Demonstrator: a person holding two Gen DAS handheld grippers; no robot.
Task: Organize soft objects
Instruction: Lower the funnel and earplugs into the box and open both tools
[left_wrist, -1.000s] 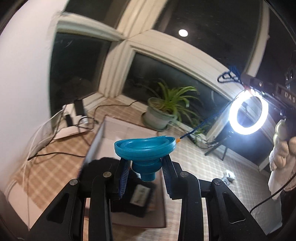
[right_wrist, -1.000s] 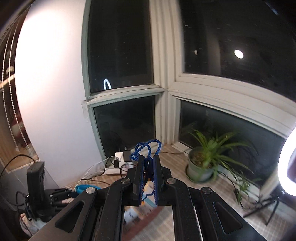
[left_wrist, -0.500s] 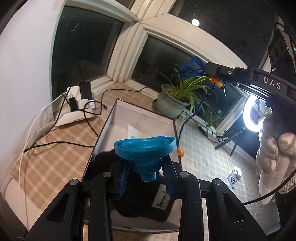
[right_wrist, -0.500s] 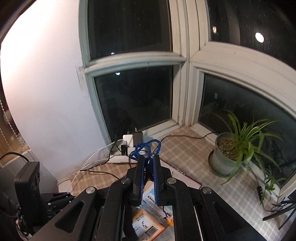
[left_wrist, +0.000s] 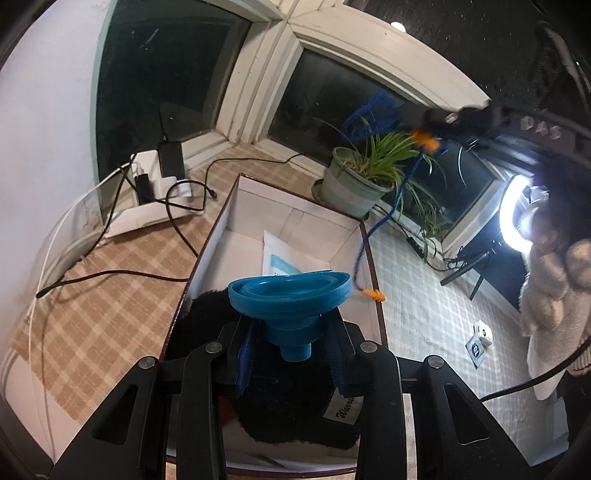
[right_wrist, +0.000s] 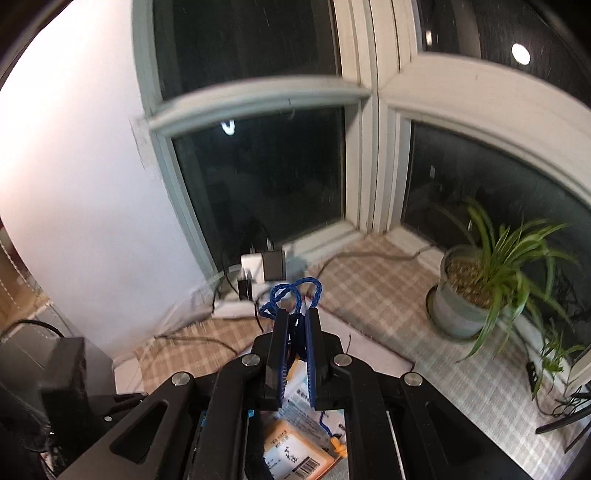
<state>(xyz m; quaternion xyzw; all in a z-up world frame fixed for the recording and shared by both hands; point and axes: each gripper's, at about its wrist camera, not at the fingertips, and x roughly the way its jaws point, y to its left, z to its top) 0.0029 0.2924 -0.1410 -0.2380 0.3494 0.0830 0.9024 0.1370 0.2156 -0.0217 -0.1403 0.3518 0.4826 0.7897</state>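
taking the open cardboard box (left_wrist: 291, 225) as the landmark: to its left, on the checked floor covering (left_wrist: 110, 295), a white power strip with a black adapter (left_wrist: 159, 173) sits by the window frame, and dark cables (left_wrist: 177, 221) trail from it toward the box's left wall. inside the box, a black fuzzy soft item (left_wrist: 295, 402) with a white label lies at the near end, and a white packet with a pale blue stripe (left_wrist: 284, 254) lies flat at the far end. above the box's near end the left claw (left_wrist: 291, 350) is clamped on the narrow neck of a blue collapsible funnel (left_wrist: 288, 295), whose wide mouth faces up and away. over the box's right wall hangs a blue cord (left_wrist: 384, 218) with orange end pieces, one orange tip (left_wrist: 373, 295) level with the right rim. the cord runs up to the right claw (right_wrist: 295, 332), whose pads are pressed together on it, with blue loops bunched above the tips in the right wrist view; below that claw a printed packet and a tan parcel with a barcode (right_wrist: 295, 454) show. beyond the box's far right corner stands a potted plant (left_wrist: 354, 181). further right a ring light (left_wrist: 517, 218) glows, and a person's hand in a pale fuzzy sleeve (left_wrist: 554, 273) appears at the edge, blurred.
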